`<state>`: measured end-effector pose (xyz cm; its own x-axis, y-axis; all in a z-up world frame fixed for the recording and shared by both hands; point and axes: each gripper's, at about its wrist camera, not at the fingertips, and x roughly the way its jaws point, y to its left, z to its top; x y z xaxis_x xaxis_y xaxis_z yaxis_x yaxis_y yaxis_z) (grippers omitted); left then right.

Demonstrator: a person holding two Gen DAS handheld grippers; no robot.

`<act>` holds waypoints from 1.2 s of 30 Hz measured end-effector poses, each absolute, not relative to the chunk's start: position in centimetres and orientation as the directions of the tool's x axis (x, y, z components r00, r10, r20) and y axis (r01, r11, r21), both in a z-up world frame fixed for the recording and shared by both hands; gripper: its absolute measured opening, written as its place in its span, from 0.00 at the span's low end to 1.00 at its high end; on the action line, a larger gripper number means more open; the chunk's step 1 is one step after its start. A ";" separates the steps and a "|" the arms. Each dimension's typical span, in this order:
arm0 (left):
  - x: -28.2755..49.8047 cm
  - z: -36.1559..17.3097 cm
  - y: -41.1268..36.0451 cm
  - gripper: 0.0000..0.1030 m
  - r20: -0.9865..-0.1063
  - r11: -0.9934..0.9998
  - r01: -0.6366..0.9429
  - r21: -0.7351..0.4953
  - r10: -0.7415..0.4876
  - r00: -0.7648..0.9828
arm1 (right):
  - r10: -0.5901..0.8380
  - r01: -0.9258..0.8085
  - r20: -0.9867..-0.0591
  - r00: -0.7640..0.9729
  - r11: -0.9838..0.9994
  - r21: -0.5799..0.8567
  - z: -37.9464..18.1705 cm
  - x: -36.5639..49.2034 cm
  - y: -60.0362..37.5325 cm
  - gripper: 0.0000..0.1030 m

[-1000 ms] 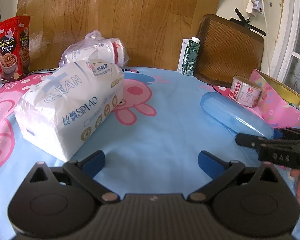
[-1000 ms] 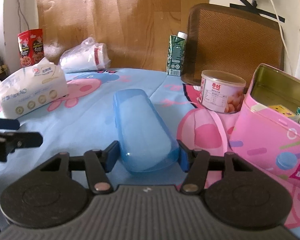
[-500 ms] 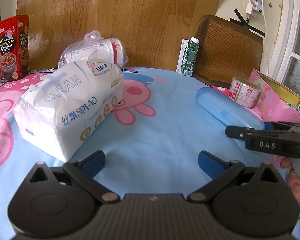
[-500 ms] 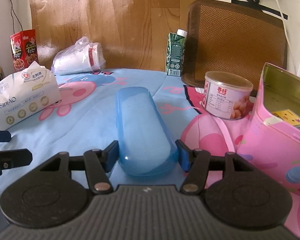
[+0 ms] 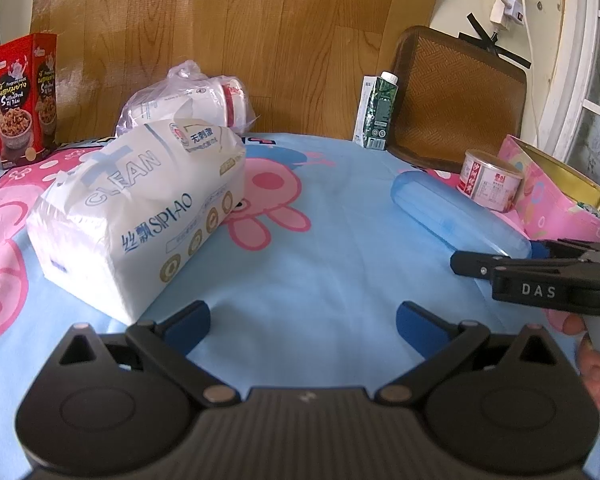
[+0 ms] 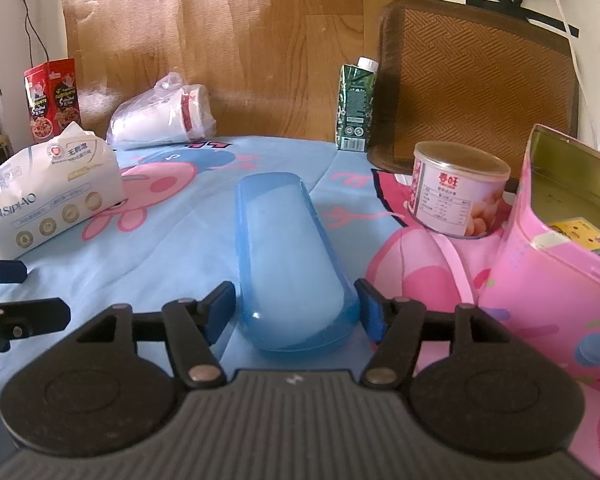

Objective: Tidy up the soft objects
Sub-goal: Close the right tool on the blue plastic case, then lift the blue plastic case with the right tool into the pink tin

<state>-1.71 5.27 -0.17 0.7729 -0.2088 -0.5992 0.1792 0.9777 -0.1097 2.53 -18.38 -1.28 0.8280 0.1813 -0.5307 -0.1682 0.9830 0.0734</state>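
Note:
A white soft tissue pack (image 5: 140, 216) lies on the blue cartoon cloth, just ahead and left of my left gripper (image 5: 302, 322), which is open and empty. The pack also shows in the right wrist view (image 6: 48, 204). A clear bag of white cups (image 5: 188, 100) lies behind it by the wooden wall. My right gripper (image 6: 298, 308) is shut on the near end of a long translucent blue case (image 6: 288, 256), which points away along the cloth. The case shows at right in the left wrist view (image 5: 456, 216).
A pink tin box (image 6: 560, 248), open, stands at the right, with a pink-labelled can (image 6: 456, 192) beside it. A green carton (image 6: 356, 108) and a brown woven board (image 6: 476, 88) lean at the back. A red snack box (image 5: 24, 96) stands far left.
My right gripper has carried the blue case forward and slightly left, closer to the can and tin. The left gripper has stayed put and open.

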 end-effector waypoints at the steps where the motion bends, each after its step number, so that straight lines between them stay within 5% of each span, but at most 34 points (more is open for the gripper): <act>1: -1.6 -0.2 5.3 1.00 -0.600 0.977 0.181 -0.109 -0.210 0.772 | 0.183 -0.170 -0.530 0.828 0.983 0.073 -1.3 2.5 -18.4 0.65; 6: -1.7 -0.2 5.3 1.00 -0.599 0.978 0.180 -0.109 -0.209 0.773 | 0.198 -0.201 -0.523 0.829 0.978 0.052 -1.3 1.9 -18.1 0.54; 27: -1.6 -0.2 5.1 1.00 -0.607 0.980 0.183 -0.082 -0.194 0.771 | 0.213 -0.241 -0.493 0.844 0.971 0.008 -1.6 -3.9 -17.8 0.55; 36: -1.6 -0.2 5.5 1.00 -0.599 0.977 0.184 -0.112 -0.214 0.772 | 0.251 -0.256 -0.496 0.831 0.965 0.060 -1.7 -3.6 -18.1 0.63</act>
